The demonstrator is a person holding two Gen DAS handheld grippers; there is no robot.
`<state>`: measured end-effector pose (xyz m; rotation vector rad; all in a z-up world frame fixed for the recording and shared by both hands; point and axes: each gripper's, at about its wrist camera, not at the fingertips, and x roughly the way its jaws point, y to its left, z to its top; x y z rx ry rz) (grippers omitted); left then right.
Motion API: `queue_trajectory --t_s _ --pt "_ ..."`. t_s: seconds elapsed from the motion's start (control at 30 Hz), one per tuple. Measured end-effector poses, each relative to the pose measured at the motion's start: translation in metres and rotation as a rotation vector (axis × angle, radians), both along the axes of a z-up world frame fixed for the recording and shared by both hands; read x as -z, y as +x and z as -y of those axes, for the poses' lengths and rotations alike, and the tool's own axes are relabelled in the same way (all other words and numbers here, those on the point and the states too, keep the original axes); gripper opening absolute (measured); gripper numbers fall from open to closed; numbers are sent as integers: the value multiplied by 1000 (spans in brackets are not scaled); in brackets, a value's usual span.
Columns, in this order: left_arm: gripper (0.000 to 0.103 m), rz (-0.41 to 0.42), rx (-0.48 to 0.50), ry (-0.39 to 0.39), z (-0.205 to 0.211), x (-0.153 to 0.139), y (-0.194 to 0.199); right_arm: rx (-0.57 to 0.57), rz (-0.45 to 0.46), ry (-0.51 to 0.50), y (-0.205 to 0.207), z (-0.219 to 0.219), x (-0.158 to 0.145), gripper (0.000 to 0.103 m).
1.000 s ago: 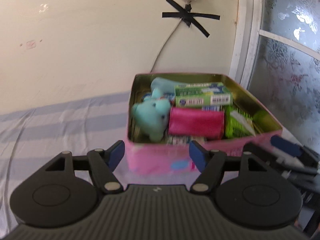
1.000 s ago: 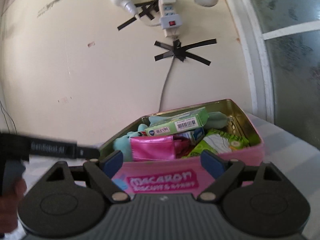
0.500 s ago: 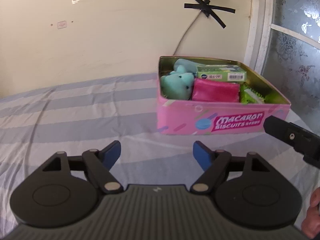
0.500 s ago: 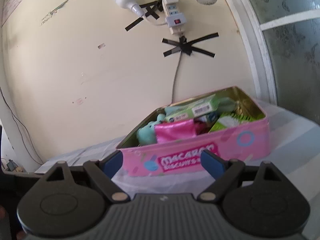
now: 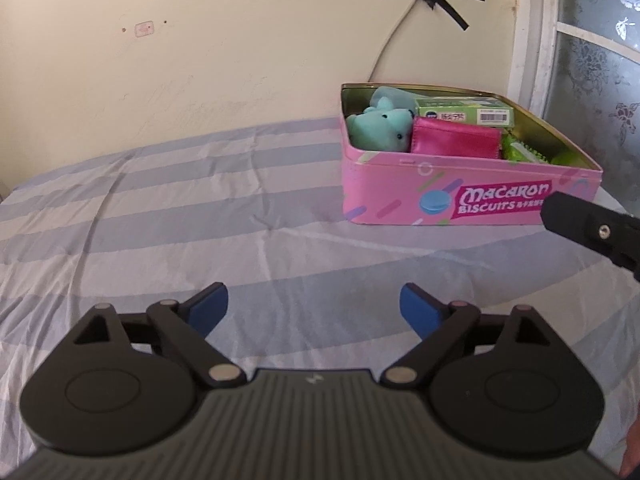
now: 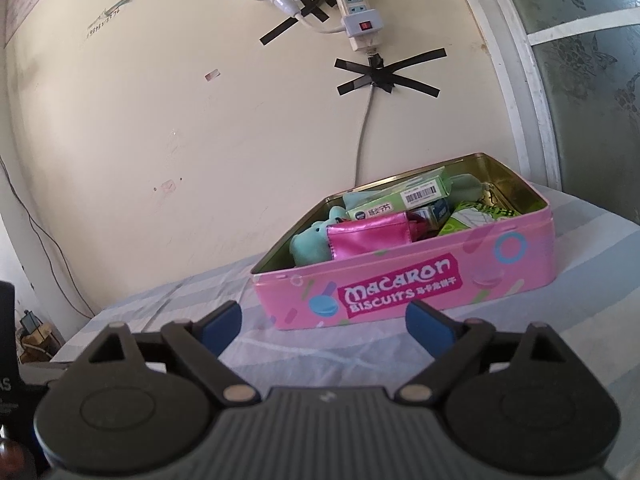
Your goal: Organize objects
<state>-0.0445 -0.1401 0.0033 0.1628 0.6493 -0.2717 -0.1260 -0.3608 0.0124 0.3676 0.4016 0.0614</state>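
Both tools, left tool and right tool, were opening wider, nothing between them; the pink tin sat at frame right, packed.

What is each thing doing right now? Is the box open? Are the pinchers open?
Tin: open, no lid, full.
Plush: lying in the tin.
Pink pouch: closed, in the tin.
Green box: on top of the pile.
Left gripper: opening, empty.
Right gripper: opening, empty.

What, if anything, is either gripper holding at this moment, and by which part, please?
Nothing is held. The left gripper is opening over bare bedsheet, and the right gripper is opening too, empty, short of the pink tin.
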Motion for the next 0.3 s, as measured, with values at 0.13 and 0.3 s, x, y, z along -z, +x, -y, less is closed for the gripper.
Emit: queue_trajectory --t_s 0.13,0.3 --pt "98 5 -7 0 -1 0 0 4 -7 -2 0 1 2 93" --pt "100 7 20 -16 1 -3 -2 9 -14 -1 1 2 3 93"
